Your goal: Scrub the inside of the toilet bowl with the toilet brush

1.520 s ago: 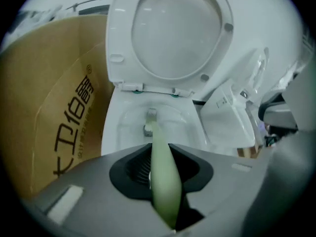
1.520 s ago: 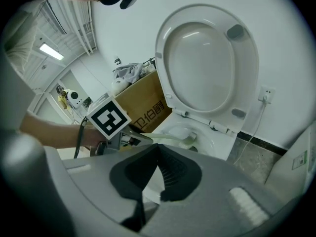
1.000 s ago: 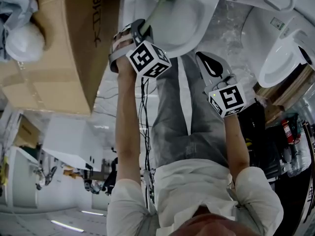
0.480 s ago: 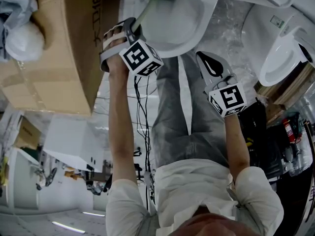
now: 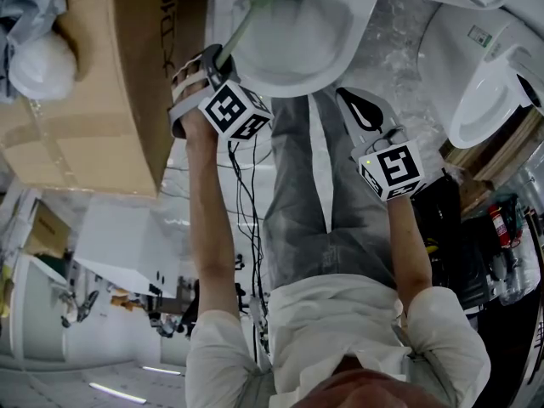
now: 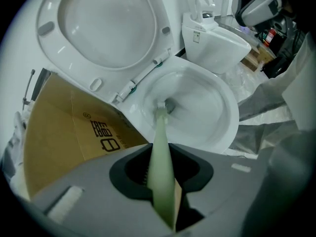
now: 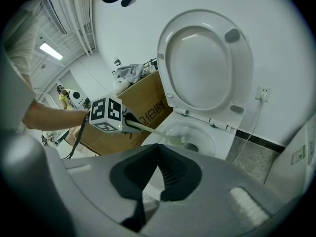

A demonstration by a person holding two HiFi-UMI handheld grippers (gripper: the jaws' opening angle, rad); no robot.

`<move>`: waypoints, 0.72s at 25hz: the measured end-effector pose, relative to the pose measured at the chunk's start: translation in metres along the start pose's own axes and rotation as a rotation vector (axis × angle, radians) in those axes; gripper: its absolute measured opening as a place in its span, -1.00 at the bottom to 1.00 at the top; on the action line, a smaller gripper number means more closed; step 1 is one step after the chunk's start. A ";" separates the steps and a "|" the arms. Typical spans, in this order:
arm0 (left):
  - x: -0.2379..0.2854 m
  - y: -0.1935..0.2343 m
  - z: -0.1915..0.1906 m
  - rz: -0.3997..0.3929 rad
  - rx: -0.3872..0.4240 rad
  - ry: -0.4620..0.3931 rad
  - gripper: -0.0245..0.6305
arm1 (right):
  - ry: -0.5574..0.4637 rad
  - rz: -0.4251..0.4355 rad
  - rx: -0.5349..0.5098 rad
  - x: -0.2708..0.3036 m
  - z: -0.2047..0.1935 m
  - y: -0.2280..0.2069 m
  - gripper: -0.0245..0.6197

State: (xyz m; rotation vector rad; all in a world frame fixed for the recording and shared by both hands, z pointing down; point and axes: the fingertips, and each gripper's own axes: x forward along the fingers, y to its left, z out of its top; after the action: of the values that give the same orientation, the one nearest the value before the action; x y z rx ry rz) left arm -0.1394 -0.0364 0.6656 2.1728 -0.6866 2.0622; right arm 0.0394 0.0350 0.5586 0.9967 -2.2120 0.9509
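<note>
cardboard box [image 5: 110, 75] sits at far left in the head view, just beside the toilet. left tool [image 5: 217, 62] is next to it, near the bowl's front-left rim, jaws clamped on the pale green handle of the toilet brush [image 6: 161, 147]. the handle runs straight out along the tool's own axis, forward and down over the rim into the toilet bowl [image 6: 202, 90]. the bristle head is low in the bowl, on the rear-left side just beside the drain opening. it looks to be touching the porcelain, but contact can't be confirmed. the seat and lid [image 6: 103, 23] are raised behind the bowl, clear of the brush.

judgement: scrubbing is under way. the bowl wall left to cover lies ahead and to the right of the brush head, so the next stroke likely sweeps the head rightward around the wall, pivoting at the left tool.

right tool [image 7: 158, 174] hangs back from the bowl front, over the person's leg, pads together with nothing between them, farther from the brush. a second toilet [image 5: 484, 100] stands at far right, apart.
</note>
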 end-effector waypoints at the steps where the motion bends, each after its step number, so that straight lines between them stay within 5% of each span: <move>1: 0.000 -0.003 -0.003 -0.005 -0.007 0.004 -0.58 | 0.001 0.002 -0.001 0.000 0.000 0.001 -0.91; 18: -0.011 -0.067 -0.038 -0.102 -0.099 0.044 -0.58 | 0.016 0.022 -0.013 0.002 -0.008 0.013 -0.91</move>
State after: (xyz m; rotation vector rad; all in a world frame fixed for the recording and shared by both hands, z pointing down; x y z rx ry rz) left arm -0.1508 0.0397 0.6755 2.0584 -0.6446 1.9750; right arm 0.0299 0.0469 0.5601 0.9573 -2.2175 0.9494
